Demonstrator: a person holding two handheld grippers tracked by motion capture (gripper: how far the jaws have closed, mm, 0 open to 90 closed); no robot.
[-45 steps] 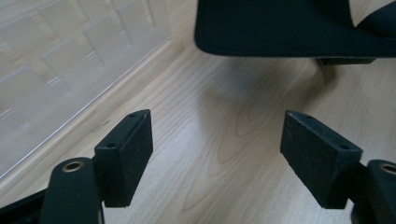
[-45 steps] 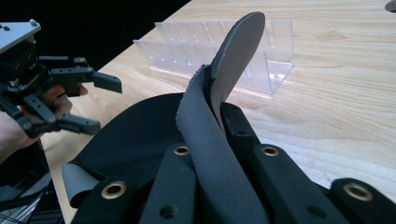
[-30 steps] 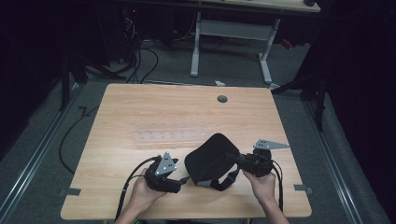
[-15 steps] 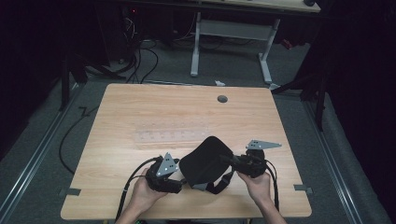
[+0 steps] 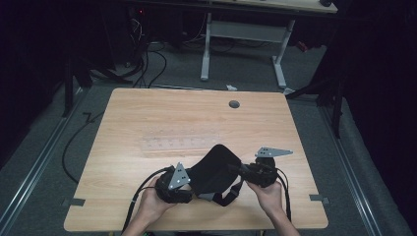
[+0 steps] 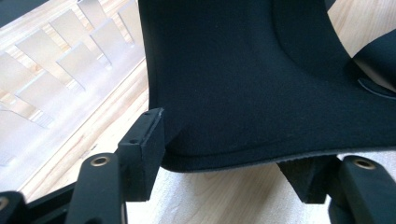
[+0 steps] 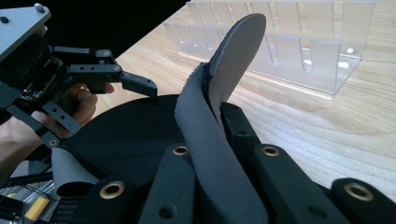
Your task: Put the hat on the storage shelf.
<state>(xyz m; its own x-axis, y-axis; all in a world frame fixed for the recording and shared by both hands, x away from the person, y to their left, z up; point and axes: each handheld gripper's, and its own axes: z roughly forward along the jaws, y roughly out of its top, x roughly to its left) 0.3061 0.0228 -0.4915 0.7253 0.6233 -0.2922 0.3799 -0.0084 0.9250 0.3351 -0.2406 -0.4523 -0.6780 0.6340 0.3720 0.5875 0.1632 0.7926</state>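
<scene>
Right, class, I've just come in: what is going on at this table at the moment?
A person at a wooden table works a black padded fabric piece with straps using two hand-held grippers. The right gripper is clamped on a fold of the fabric's edge. The left gripper has the opposite edge between its jaws, which have just been closing, though the pads do not yet press it. A clear plastic rack lies just beyond.

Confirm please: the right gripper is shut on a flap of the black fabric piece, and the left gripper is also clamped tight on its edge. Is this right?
Not quite. In the left gripper view the left gripper has its jaws apart around the edge of the black fabric piece, closing but not yet clamped. The right gripper is indeed shut on a flap.
</scene>
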